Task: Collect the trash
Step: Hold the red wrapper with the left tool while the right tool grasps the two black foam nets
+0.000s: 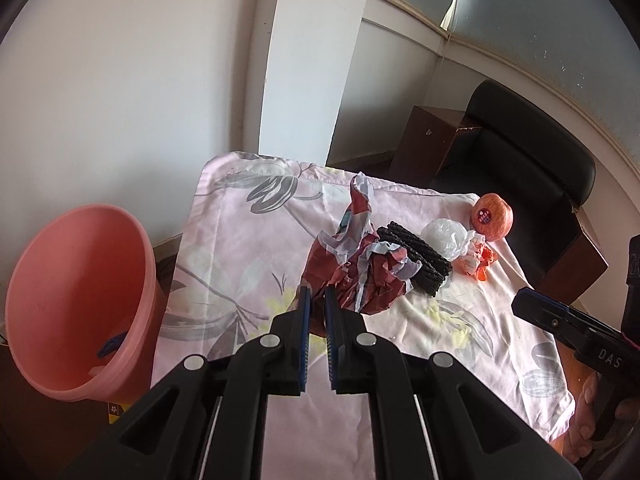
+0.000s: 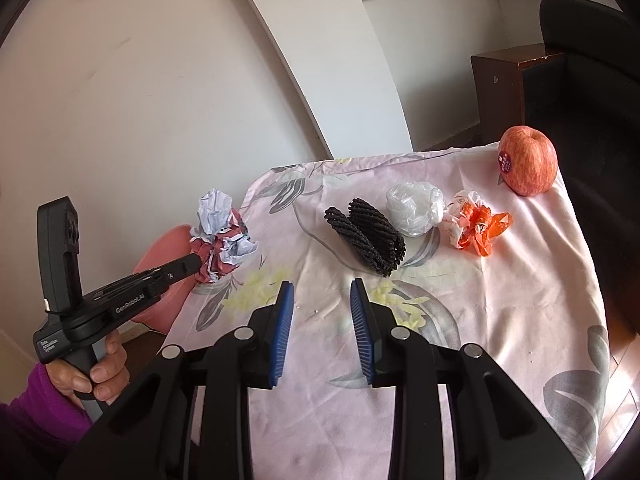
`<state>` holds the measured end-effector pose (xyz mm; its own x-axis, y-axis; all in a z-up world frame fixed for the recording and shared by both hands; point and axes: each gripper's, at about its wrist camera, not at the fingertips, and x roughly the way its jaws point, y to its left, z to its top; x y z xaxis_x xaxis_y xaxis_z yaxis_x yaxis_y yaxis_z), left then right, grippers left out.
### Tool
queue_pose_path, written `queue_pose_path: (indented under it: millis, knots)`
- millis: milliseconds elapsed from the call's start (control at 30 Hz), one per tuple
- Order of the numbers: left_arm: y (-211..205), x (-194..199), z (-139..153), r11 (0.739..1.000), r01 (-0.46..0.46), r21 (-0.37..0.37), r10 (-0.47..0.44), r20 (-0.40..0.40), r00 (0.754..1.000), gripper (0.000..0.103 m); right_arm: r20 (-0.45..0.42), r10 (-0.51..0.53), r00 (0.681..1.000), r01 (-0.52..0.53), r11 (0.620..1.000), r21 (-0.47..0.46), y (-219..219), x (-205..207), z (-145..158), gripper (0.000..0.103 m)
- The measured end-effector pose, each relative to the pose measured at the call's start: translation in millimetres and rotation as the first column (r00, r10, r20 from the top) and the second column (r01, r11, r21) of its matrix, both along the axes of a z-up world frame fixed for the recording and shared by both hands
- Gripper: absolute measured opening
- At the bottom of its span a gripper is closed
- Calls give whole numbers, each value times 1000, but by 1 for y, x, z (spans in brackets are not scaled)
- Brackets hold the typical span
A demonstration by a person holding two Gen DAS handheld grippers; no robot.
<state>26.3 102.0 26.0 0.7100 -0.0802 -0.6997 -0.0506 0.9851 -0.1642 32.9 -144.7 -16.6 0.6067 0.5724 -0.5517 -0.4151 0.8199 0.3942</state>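
Two grippers: the left gripper (image 1: 316,300) clamps the paper wad (image 2: 222,236), lifted beside the bucket (image 1: 76,300); the right gripper (image 2: 322,292) hovers spread over the cloth (image 2: 500,300).

Both cameras look forward and down at the cloth-covered table (image 1: 224,240) (image 2: 500,300) from close by, left one nearer the pink bucket (image 1: 80,300).
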Motion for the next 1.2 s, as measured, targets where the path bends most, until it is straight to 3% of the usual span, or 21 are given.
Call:
queue_pose_path:
  millis: [367, 933, 1200]
  knots:
    - [10, 7, 0, 999, -20, 32, 20, 26, 999, 6, -11, 49, 999, -50, 996, -72, 19, 40, -6, 30]
    - [38, 15, -19, 999, -50, -21, 50, -8, 999, 6, -44, 82, 996, -91, 954, -286, 64, 86, -33, 30]
    - [40, 16, -21, 998, -52, -26, 52, -7, 999, 6, -56, 74, 996, -89, 938, -334, 68, 97, -45, 29]
